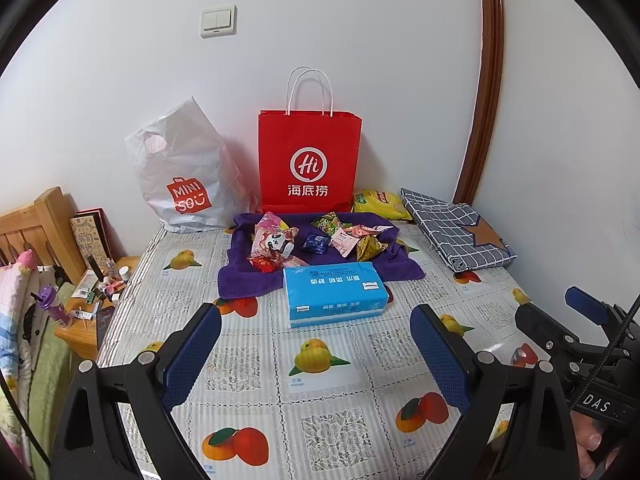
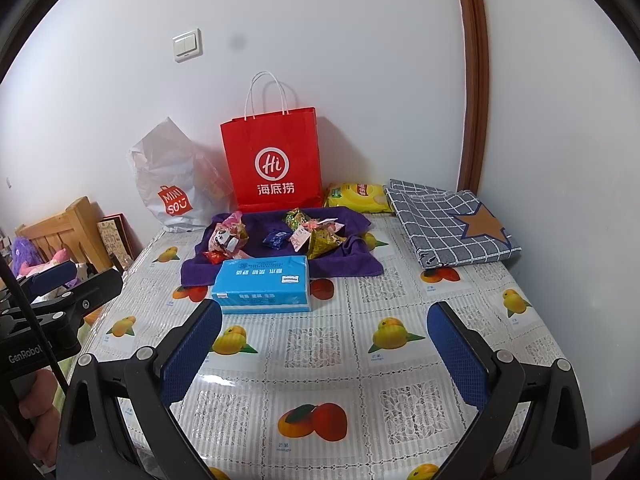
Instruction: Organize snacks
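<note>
Snacks [image 1: 316, 240]: loose packets heaped on purple towel [image 1: 248, 280] behind tissue pack [image 1: 334, 294], before red bag [image 1: 310, 160]. Left gripper [image 1: 316, 360] and right gripper [image 2: 324, 356]: spread wide (holding nothing), above table [image 1: 320, 400].

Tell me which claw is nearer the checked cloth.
Right. The right claw sits short of the checked cloth; the left claw is farther left.

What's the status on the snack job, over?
Left gripper open, right gripper open, both empty. Snacks on purple towel, untouched. Tissue pack in front of them.
</note>
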Available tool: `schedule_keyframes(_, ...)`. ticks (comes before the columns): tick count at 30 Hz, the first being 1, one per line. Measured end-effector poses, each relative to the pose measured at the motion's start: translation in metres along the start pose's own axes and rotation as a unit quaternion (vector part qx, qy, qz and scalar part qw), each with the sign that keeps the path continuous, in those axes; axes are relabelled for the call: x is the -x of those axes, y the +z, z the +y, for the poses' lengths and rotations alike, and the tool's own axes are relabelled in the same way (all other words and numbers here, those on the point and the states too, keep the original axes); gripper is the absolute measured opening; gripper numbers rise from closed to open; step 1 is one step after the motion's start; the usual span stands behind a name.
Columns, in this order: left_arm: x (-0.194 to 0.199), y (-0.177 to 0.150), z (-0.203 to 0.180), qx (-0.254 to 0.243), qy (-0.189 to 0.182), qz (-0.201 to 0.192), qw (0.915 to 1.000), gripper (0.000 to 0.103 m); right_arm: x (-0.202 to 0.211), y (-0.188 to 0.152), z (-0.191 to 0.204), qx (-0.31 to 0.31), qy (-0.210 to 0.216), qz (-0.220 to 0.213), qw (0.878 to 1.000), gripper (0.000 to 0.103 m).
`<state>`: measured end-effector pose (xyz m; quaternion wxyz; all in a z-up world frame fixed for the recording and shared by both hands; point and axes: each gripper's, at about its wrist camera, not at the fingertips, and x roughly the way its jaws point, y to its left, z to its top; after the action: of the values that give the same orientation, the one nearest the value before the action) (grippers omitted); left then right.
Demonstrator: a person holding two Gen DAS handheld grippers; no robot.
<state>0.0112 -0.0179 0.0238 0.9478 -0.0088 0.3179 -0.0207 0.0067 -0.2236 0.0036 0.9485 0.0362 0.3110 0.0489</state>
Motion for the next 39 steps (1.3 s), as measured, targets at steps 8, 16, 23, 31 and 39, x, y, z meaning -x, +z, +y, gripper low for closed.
schedule_keyframes(8, 0.0006, -0.0002, -0.0008, 0.000, 0.000, 0.000, 1.0000, 0.096, 0.0008, 0.0006, 0.0007, 0.002, 0.000, -0.001, 1.000, 0.101)
schedule_keyframes(16, 0.0008, -0.0002, -0.0016, 0.001, 0.000, 0.000, 1.0000, 0.096, 0.0012, 0.0010, 0.0019, 0.003, 0.000, -0.002, 1.000, 0.101)
schedule_keyframes(23, 0.0007, -0.0001, -0.0011, 0.001, -0.001, 0.000, 1.0000, 0.096, 0.0021, 0.0027, 0.0027, 0.003, 0.000, -0.004, 1.000, 0.101)
schedule_keyframes(31, 0.0017, -0.0001, -0.0009, 0.000, -0.001, -0.001, 1.0000, 0.096, 0.0026, 0.0032, 0.0031, 0.004, 0.001, -0.006, 1.000, 0.101)
schedule_keyframes(39, 0.0039, 0.0022, -0.0021, 0.001, 0.000, -0.003, 1.0000, 0.096, 0.0075, 0.0027, 0.0042, 0.009, 0.002, -0.012, 1.000, 0.101)
